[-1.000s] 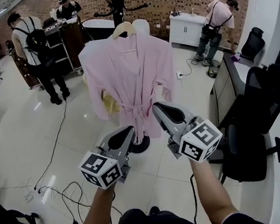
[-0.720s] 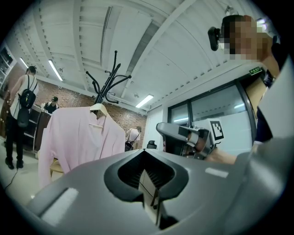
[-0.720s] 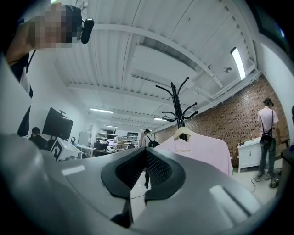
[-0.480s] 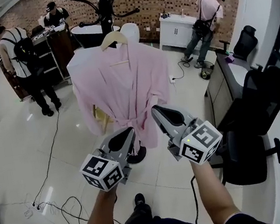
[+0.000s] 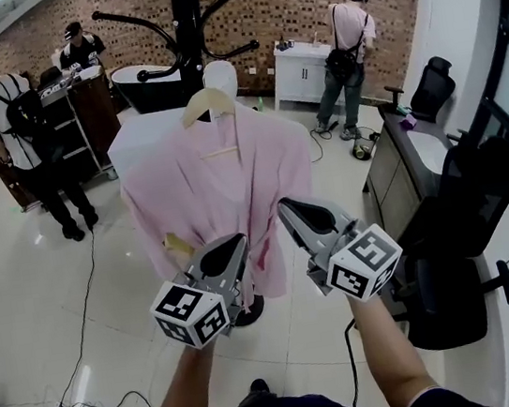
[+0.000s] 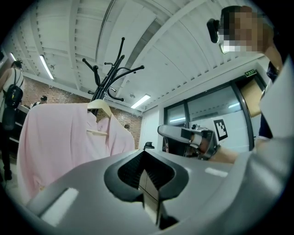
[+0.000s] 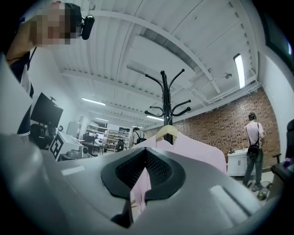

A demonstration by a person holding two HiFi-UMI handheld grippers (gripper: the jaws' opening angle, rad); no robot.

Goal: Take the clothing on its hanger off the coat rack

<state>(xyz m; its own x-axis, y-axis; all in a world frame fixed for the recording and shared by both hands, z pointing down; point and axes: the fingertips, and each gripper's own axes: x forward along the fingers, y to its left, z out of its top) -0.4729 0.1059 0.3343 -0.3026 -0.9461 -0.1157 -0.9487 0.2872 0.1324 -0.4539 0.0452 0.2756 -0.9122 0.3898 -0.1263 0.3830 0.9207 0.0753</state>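
- Just now the person has walked closer: the pale pink belted robe point(image 5: 219, 189) fills more of the head view than it did a second ago. The tall black metal coat rack point(image 5: 187, 28) also looms nearer.
- Both arms have come forward with that walk, side by side and roughly level, and neither has reached anything yet.
- The left tongs point(image 5: 237, 239) have their jaws together with nothing between them. The right tongs point(image 5: 286, 205) are likewise closed and empty.
- The robe still hangs on its light wooden hanger point(image 5: 207, 103), hooked on the rack just under the curved arms, so nothing of the removal is done.
- In the head view both tips overlap the robe's lower part, but the gripper views show it ahead of the jaws and apart from them. The hanger sits well above both tips.
- By my reading this is the approach; the tongs would have to rise and open before the hanger can be lifted off.
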